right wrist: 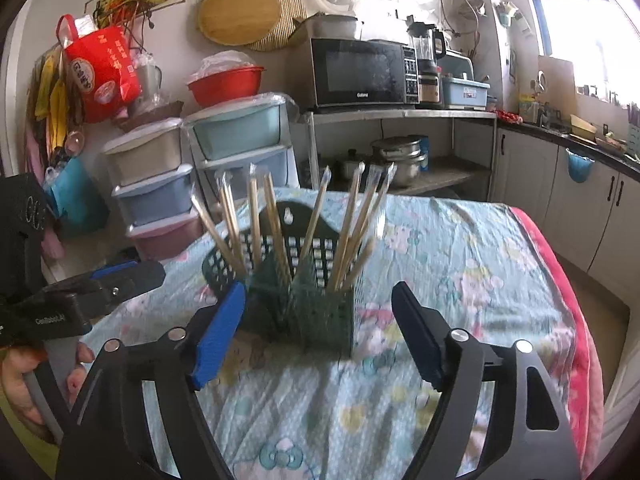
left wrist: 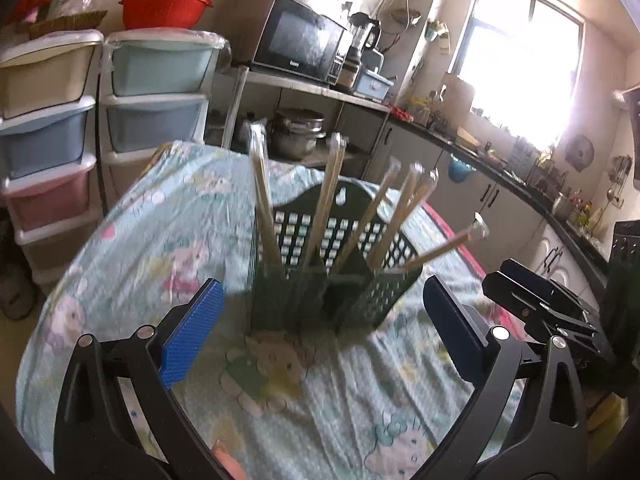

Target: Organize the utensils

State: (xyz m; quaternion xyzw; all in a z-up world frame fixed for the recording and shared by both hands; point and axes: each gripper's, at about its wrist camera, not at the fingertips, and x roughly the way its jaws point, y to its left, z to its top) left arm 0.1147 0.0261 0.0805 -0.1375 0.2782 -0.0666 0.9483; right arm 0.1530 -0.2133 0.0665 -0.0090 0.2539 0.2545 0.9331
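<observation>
Wrapped slender wooden chopsticks (right wrist: 276, 236) stand loose in the dark green perforated plastic holder (right wrist: 320, 312): judged light, stiff, slippery; best gripped mid-shaft. Both jaws are held wide, empty.

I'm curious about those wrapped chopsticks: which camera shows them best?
The right wrist view: the chopsticks stand sharper there, fanned in the green holder. The left wrist view shows the chopsticks blurred, fewer told apart.

Motion-blurred chopsticks (left wrist: 332, 200) and green holder (left wrist: 332, 280); lower sticks hidden inside; cloth prints (right wrist: 472, 280) smeared.
</observation>
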